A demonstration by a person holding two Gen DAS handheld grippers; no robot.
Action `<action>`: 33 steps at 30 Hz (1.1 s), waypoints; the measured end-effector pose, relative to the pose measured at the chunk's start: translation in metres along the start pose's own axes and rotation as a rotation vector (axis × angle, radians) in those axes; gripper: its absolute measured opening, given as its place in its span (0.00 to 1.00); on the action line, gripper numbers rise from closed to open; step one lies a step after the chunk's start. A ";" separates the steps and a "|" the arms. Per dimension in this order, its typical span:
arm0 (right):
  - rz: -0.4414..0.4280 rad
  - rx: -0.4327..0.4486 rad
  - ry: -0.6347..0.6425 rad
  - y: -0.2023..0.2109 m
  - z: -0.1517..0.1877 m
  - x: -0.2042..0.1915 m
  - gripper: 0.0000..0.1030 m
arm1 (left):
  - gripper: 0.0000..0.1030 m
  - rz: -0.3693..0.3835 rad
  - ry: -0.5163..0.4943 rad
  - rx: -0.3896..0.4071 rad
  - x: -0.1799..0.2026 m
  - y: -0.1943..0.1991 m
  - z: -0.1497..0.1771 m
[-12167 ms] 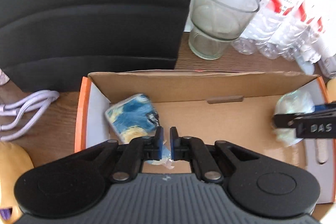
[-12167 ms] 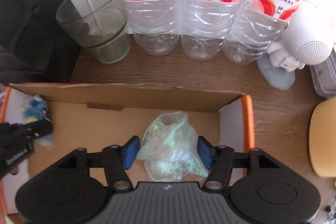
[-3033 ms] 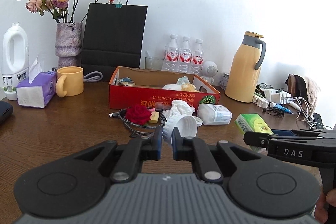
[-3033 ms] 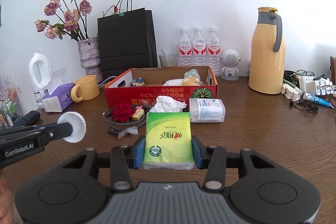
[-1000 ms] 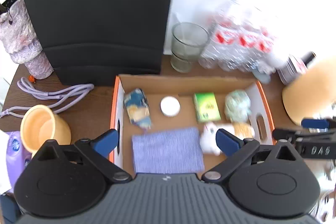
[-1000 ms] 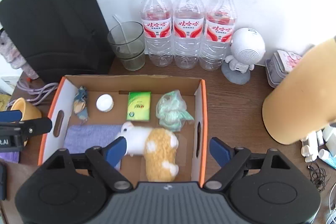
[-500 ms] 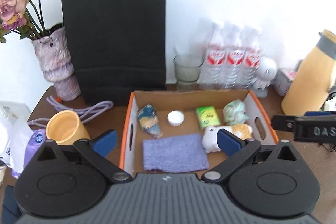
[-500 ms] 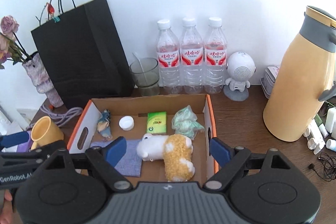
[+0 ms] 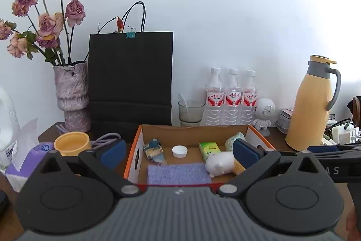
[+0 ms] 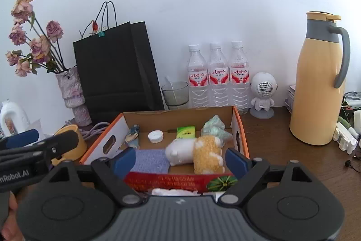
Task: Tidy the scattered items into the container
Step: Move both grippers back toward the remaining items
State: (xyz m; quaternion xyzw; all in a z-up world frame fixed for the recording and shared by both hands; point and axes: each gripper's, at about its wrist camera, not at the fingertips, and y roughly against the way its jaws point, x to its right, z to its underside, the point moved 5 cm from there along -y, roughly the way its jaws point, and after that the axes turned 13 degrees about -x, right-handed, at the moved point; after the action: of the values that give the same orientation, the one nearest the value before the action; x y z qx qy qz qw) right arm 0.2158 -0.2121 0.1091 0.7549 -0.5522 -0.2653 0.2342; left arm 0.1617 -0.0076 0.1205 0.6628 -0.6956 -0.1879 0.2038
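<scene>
Both claws empty. I note left claw (image 9: 178, 151) spread wide, right claw (image 10: 180, 158) likewise, both hovering before cardboard box (image 10: 234, 125) on surface (image 10: 282, 150).

Inside box: plush toy (image 10: 196, 150), purple cloth (image 10: 151, 160), green tissue pack (image 10: 186, 132), white cap (image 10: 155, 136), crumpled bag (image 10: 215, 128), blue-yellow pouch (image 9: 154, 150).

Outside, against box front: white crumpled tissue (image 10: 173, 191), partly hidden. I judge it light, soft, compressible, non-fragile; pinch mid-bulk, gentle squeeze suffices.
</scene>
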 end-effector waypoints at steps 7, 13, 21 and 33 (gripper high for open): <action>-0.012 0.008 0.090 0.054 0.094 -0.016 0.89 | 1.00 0.083 -0.006 -0.085 -0.018 0.056 0.094; -0.016 -0.098 0.132 0.053 0.147 -0.025 0.93 | 1.00 0.081 -0.036 -0.212 -0.035 0.060 0.147; -0.110 -0.172 0.224 -0.003 0.133 -0.065 0.84 | 0.95 0.003 0.006 -0.193 -0.082 0.035 0.127; -0.165 -0.240 0.411 -0.115 0.066 -0.128 0.71 | 0.89 0.045 -0.012 -0.202 -0.095 0.001 0.122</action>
State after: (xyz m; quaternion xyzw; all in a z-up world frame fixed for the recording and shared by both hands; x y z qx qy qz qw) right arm 0.2222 -0.0614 0.0029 0.8022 -0.3940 -0.1884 0.4071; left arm 0.0992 0.0862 0.0146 0.6218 -0.6891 -0.2566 0.2695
